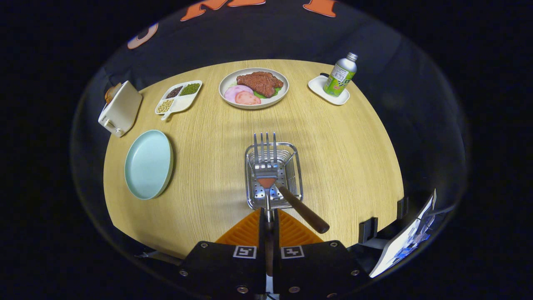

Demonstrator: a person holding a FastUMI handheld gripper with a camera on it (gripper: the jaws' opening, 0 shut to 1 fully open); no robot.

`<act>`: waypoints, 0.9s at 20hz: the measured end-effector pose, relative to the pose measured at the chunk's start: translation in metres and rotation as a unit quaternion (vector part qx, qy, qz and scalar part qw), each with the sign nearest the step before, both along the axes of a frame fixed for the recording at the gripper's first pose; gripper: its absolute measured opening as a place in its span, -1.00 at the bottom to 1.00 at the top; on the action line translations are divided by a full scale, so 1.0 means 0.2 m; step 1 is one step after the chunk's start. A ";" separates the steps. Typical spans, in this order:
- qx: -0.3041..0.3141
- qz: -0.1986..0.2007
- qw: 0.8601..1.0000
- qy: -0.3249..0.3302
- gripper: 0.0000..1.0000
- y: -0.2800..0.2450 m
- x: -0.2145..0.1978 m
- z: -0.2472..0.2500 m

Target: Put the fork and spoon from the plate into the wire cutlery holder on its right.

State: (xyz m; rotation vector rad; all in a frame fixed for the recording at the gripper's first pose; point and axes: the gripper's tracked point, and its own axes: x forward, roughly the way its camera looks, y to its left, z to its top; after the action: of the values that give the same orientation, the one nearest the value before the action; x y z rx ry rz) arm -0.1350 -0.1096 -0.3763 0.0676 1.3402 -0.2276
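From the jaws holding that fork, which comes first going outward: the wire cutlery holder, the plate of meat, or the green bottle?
The gripper is shut on the fork.
1. Wire cutlery holder, just ahead, under the fork.
2. Plate of meat, straight beyond the holder.
3. Green bottle, far right, on a small white dish; close to the plate in distance.

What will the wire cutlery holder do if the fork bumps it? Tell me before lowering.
The square silver wire cutlery holder looks light, so it would probably slide on the smooth wooden table. Its base seems wide, so tipping seems unlikely, though the brown-handled utensil leaning out of it might shift. The fingers are shut on the metal fork.
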 end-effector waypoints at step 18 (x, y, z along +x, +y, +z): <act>0.010 0.040 0.867 -0.496 0.63 0.10 0.77 1.25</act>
State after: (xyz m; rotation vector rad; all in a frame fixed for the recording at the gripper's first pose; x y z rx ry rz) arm 0.0199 -0.0886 -0.1265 0.1252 0.3088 -0.0770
